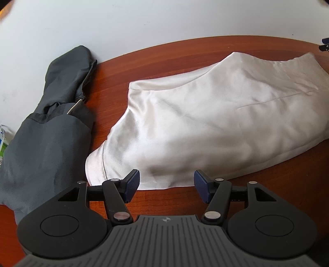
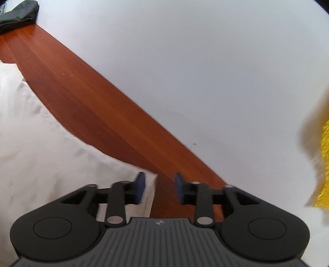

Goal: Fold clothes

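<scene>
A white garment (image 1: 205, 123) lies partly folded on the brown wooden table (image 1: 277, 180). My left gripper (image 1: 167, 185) is open and empty, its blue pads just above the garment's near edge. In the right wrist view the same white garment (image 2: 41, 147) fills the left side. My right gripper (image 2: 158, 188) is open and empty over the garment's corner, the left pad above the cloth, the right pad above bare table (image 2: 92, 102).
A dark grey garment (image 1: 51, 123) lies bunched at the table's left end and shows far off in the right wrist view (image 2: 18, 10). A white wall (image 2: 205, 61) runs along the table's far edge. Something yellow (image 2: 322, 164), blurred, is at the right.
</scene>
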`<state>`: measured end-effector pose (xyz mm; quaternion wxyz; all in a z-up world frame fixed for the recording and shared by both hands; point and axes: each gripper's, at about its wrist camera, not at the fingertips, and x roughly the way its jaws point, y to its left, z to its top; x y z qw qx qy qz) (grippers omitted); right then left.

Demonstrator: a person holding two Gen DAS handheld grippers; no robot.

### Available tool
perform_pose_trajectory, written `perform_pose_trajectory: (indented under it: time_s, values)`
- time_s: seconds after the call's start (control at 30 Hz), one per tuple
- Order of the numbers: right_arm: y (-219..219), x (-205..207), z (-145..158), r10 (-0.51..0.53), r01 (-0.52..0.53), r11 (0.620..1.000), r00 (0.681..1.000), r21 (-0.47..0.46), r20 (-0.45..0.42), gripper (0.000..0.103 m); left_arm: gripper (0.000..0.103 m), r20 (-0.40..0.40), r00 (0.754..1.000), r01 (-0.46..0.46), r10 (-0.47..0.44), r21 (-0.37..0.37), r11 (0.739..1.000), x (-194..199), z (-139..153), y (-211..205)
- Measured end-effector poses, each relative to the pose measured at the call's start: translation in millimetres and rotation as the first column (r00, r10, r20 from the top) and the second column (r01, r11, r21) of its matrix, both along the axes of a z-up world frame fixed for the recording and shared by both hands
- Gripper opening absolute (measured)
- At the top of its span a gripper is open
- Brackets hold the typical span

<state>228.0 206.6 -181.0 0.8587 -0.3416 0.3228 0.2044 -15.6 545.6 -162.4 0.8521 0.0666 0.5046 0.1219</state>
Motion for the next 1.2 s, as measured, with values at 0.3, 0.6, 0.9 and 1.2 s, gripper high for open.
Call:
perform_pose_trajectory:
  time_s: [0.3,0.6,0.9,1.2]
  values:
    - [-25,-25,-2,-0.021,0.026,0.999,0.991,0.034,-0.135,0.057,0.062,0.000,1.000,0.007,-0.007,0.007,1.000,2,-3,4]
    - [-50,-68,-10,-0.076,0.084,0.996,0.978,0.032,-0.192,0.072,0.062,0.002,0.992,-0.122,0.122,-0.036,0.992,-3,-5,34]
    - [-54,-117,-16,-0.101,0.115,0.992,0.967,0.046,-0.234,0.077,0.062,0.012,0.979,-0.204,0.205,-0.036,0.978,-10,-8,67]
    - [-26,-172,1,-0.140,0.164,0.983,0.959,0.078,-0.246,0.081,0.063,0.008,0.998,-0.069,0.070,-0.062,0.996,-14,-12,107]
